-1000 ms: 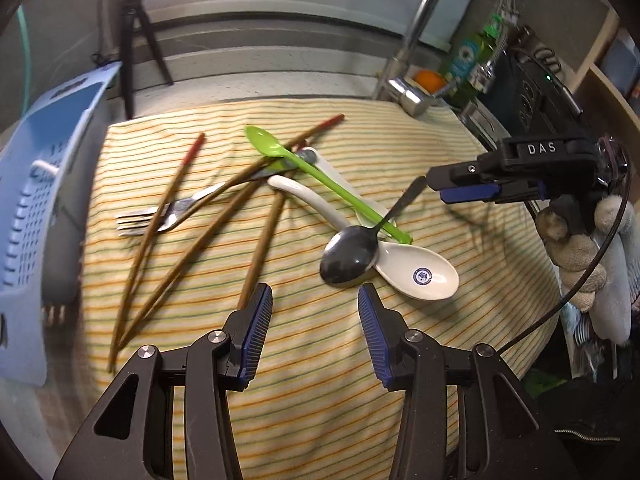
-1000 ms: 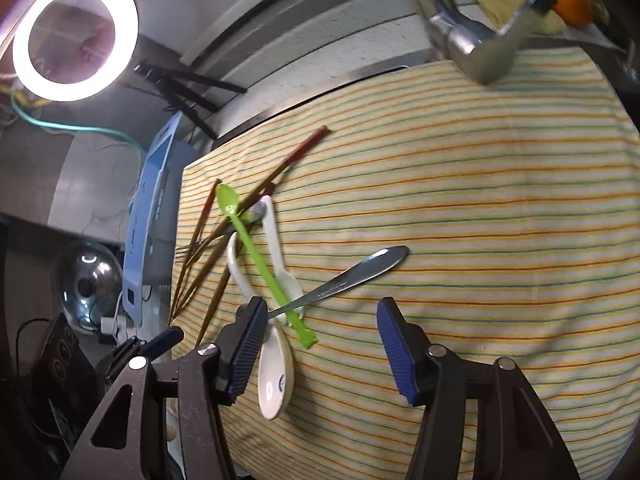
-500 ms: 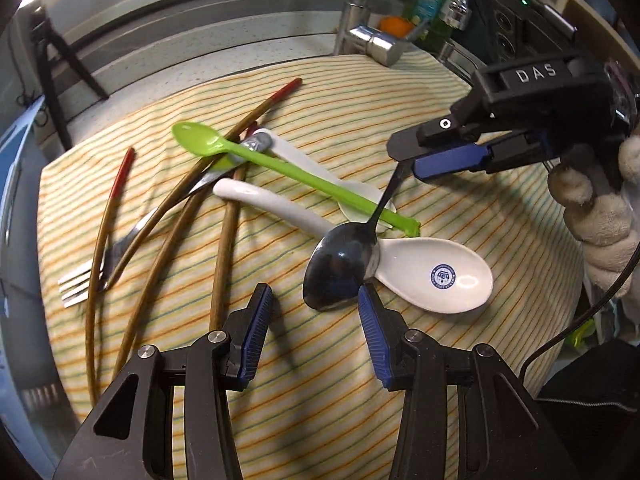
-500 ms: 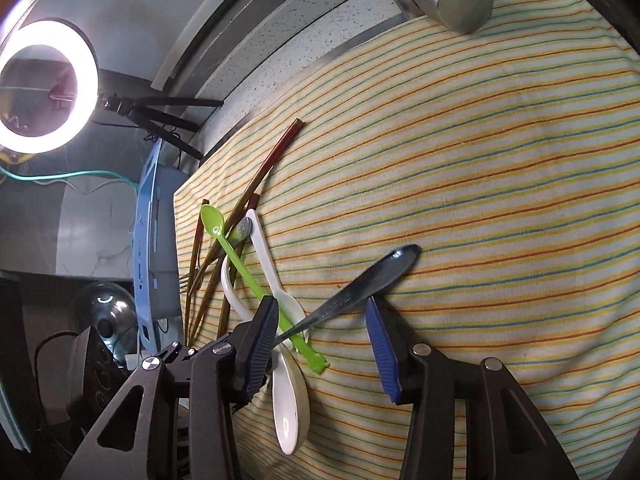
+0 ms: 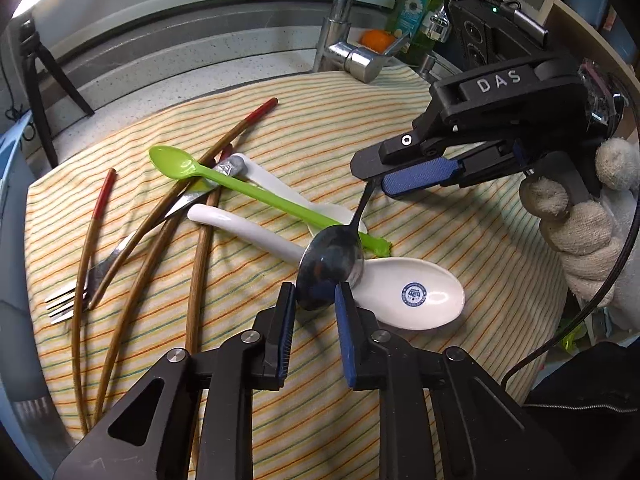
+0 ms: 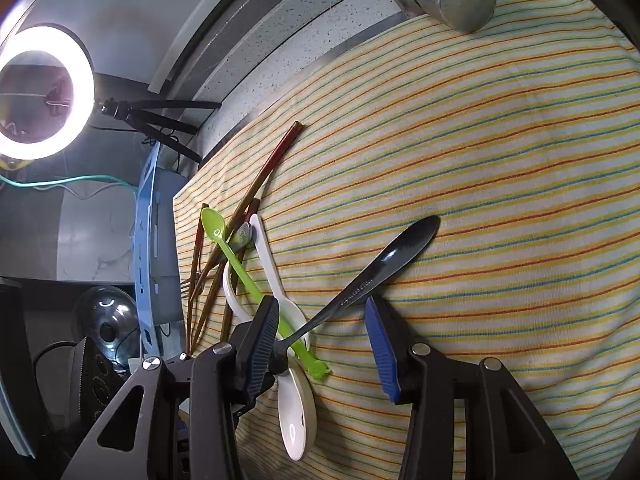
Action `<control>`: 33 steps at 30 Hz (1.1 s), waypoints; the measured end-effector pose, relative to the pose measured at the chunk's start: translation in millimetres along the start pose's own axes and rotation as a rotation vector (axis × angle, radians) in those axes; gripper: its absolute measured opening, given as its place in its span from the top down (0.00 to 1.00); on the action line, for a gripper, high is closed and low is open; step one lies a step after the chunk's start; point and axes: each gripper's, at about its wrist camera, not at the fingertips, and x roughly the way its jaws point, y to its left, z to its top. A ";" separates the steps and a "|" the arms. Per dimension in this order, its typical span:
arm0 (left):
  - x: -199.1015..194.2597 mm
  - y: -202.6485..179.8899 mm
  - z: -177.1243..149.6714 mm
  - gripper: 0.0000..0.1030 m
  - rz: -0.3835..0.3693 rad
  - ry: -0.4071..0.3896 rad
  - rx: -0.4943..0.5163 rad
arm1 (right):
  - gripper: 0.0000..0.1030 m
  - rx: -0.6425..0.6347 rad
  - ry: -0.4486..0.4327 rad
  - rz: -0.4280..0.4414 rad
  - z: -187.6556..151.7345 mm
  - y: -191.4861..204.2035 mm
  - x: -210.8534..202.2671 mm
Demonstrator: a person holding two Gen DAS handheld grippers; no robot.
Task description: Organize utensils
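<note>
A metal spoon [image 5: 332, 264] lies tilted over a white ceramic spoon [image 5: 404, 292] on the striped cloth. My left gripper [image 5: 314, 306] has closed onto the metal spoon's bowl. My right gripper [image 6: 320, 324] is open; the spoon's handle [image 6: 384, 268] lies between its fingers, apart from the blue pad. From the left wrist view the right gripper [image 5: 376, 176] hangs over the handle. A green plastic spoon [image 5: 248, 192], a second white spoon [image 5: 272, 184], a fork [image 5: 100, 272] and several wooden chopsticks [image 5: 200, 264] lie in a loose pile to the left.
A chrome tap [image 5: 344, 32] stands behind the cloth, with a green bottle [image 5: 416, 8] and an orange [image 5: 376, 38] beside it. A blue rack [image 6: 146, 248] stands off the cloth's left edge. A ring light [image 6: 40, 92] on a tripod stands beyond it.
My left gripper moved forward and closed on the metal spoon's bowl. My right gripper opened wider and let go of the handle. Both views moved closer to the pile.
</note>
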 end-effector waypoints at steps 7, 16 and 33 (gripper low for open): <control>-0.3 6.1 7.3 0.83 -0.038 -0.008 -0.029 | 0.60 0.005 0.000 0.003 -1.0 -0.2 -1.0; 11.4 14.3 12.8 0.73 -0.073 0.052 -0.081 | 0.60 0.017 0.007 0.014 -2.0 0.7 -0.7; 2.1 -26.7 15.3 0.91 -0.025 -0.028 0.107 | 0.61 -0.002 0.040 0.027 -3.7 12.5 8.1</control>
